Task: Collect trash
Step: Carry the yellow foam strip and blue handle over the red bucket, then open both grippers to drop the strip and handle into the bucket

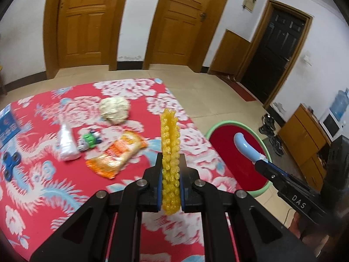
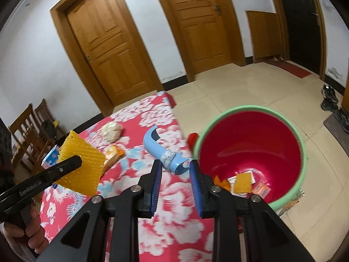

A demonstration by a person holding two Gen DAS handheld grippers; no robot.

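My left gripper (image 1: 170,161) is shut on a yellow bubbled sheet (image 1: 170,152), held edge-on above the table; it also shows in the right wrist view (image 2: 81,167). My right gripper (image 2: 175,163) holds a curved blue plastic piece (image 2: 162,151) between its pads, beside the red bin with a green rim (image 2: 250,109). In the left wrist view the blue piece (image 1: 245,145) is over the bin (image 1: 220,123). The bin holds several scraps (image 2: 243,182). An orange wrapper (image 1: 115,155), a crumpled paper ball (image 1: 113,109) and a white bag (image 1: 66,145) lie on the table.
The table has a red floral cloth (image 1: 54,196). On it lie a green toy (image 1: 90,140), a blue spinner (image 1: 9,163) and a blue box (image 1: 8,124). Wooden chairs (image 2: 28,126) stand at the left. Doors, cabinet and shoes are further off.
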